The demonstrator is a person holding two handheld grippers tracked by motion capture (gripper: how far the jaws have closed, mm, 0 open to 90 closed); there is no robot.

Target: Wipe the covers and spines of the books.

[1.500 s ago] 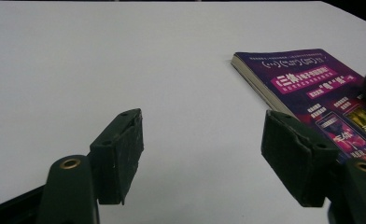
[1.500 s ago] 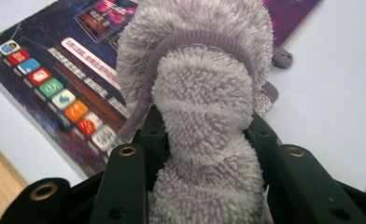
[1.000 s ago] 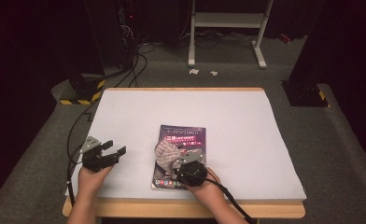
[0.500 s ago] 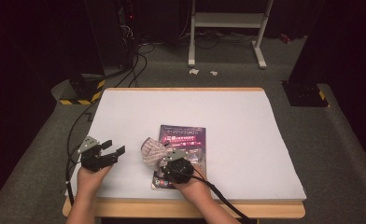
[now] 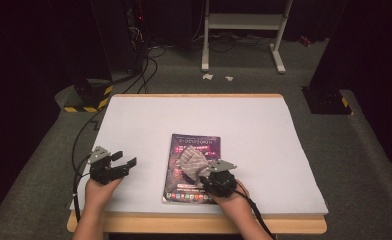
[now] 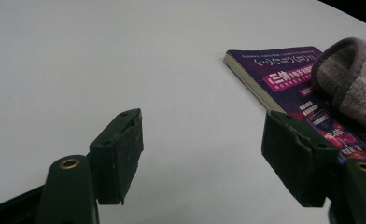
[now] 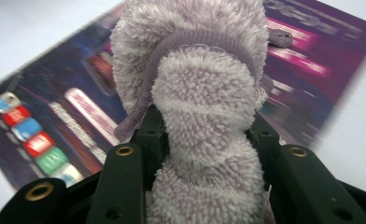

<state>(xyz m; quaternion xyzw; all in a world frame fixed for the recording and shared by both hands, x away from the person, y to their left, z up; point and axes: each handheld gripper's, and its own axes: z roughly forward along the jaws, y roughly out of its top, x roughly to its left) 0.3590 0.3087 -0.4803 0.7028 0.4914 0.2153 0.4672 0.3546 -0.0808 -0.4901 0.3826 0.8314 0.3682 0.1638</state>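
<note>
jaws of the right gripper [image 5: 202, 171] are clamped on a fluffy lilac cloth [image 7: 204, 107], which lies bunched on the purple book [image 5: 191, 167] on the white table [image 5: 264, 130]. jaws of the left gripper [image 5: 124, 161] stand apart with nothing between them, resting well left of the book.

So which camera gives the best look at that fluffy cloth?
The right gripper view: the cloth is close up there, its lilac pile and edging clear, pinched in the right hand-held gripper. The high view shows it small, over the book. The left gripper view catches just its edge at the right.
</note>
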